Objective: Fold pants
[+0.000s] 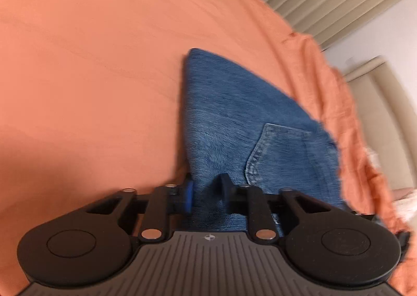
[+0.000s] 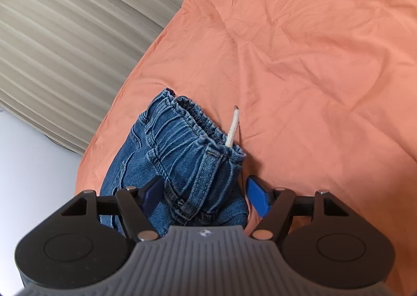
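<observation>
Blue denim pants (image 1: 234, 124) lie folded on an orange bedsheet (image 1: 91, 61), back pocket (image 1: 273, 150) up. My left gripper (image 1: 207, 191) sits over the near edge of the denim, jaws narrowly apart with cloth between them; the frame is blurred. In the right wrist view the elastic waistband (image 2: 192, 137) of the pants (image 2: 135, 165) is bunched up, with a pale drawstring (image 2: 233, 126) poking out. My right gripper (image 2: 206, 194) is open, its blue pads (image 2: 256, 197) on either side of the waistband.
The orange sheet (image 2: 312, 61) covers the bed, wrinkled on the right. Beige pleated curtains (image 2: 65, 48) and a white wall (image 2: 31, 165) lie past the bed edge, close to the pants.
</observation>
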Demonstrator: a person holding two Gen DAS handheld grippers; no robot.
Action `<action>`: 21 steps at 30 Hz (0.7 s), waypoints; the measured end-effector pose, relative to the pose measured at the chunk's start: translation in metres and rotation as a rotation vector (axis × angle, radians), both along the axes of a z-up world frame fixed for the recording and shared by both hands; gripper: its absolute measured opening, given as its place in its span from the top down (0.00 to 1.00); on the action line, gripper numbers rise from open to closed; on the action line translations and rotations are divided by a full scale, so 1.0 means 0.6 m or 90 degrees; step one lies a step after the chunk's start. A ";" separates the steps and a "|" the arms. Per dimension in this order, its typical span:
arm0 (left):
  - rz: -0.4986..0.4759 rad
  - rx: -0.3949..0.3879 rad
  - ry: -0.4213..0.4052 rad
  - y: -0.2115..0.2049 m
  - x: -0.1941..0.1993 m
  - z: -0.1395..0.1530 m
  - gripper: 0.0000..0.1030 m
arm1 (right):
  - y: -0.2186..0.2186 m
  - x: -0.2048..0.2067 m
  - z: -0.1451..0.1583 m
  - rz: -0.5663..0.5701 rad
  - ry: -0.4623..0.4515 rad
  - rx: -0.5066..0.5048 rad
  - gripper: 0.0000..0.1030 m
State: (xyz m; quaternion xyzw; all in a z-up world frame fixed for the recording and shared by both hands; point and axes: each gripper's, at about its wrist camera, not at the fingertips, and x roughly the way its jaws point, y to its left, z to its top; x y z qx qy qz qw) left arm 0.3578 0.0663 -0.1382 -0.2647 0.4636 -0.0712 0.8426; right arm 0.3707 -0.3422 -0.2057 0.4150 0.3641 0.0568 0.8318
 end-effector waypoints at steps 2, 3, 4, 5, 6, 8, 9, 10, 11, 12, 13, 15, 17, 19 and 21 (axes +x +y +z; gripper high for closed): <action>0.007 0.057 0.007 -0.013 0.004 0.003 0.89 | 0.006 0.002 0.003 0.008 0.000 -0.021 0.37; 0.006 0.078 0.006 -0.018 0.005 0.002 0.90 | 0.011 0.003 0.007 0.014 -0.002 -0.038 0.37; 0.005 0.094 0.006 -0.020 0.005 -0.001 0.89 | 0.016 0.003 0.009 0.020 -0.006 -0.052 0.37; 0.001 0.100 0.008 -0.020 0.004 -0.005 0.88 | 0.020 0.002 0.013 0.026 -0.011 -0.065 0.37; 0.005 0.089 0.012 -0.015 0.006 -0.008 0.87 | 0.024 0.003 0.016 0.031 -0.015 -0.075 0.37; 0.011 0.066 0.018 -0.009 0.008 -0.007 0.86 | 0.026 0.002 0.019 0.036 -0.021 -0.083 0.37; 0.009 0.066 0.019 -0.008 0.008 -0.002 0.81 | 0.024 0.000 0.019 0.036 -0.021 -0.085 0.37; 0.007 0.071 0.018 -0.007 0.009 0.005 0.76 | 0.022 0.000 0.020 0.033 -0.022 -0.085 0.37; 0.004 0.082 0.016 -0.007 0.008 0.014 0.73 | 0.020 -0.002 0.023 0.029 -0.023 -0.088 0.37; 0.002 0.093 0.013 -0.006 0.007 0.024 0.71 | 0.019 -0.005 0.028 0.025 -0.026 -0.098 0.37; 0.001 0.107 0.007 -0.005 0.007 0.035 0.70 | 0.021 -0.008 0.037 0.021 -0.033 -0.116 0.37; -0.007 0.131 -0.008 0.000 0.012 0.054 0.65 | 0.025 -0.014 0.060 0.018 -0.055 -0.166 0.37; -0.019 0.136 -0.026 0.000 0.025 0.069 0.62 | 0.029 -0.011 0.083 0.022 -0.075 -0.208 0.39; -0.033 0.140 -0.043 -0.005 0.044 0.083 0.62 | 0.033 0.008 0.100 0.046 -0.090 -0.228 0.49; -0.051 0.143 -0.058 -0.019 0.069 0.093 0.62 | 0.042 0.041 0.114 0.074 -0.090 -0.254 0.66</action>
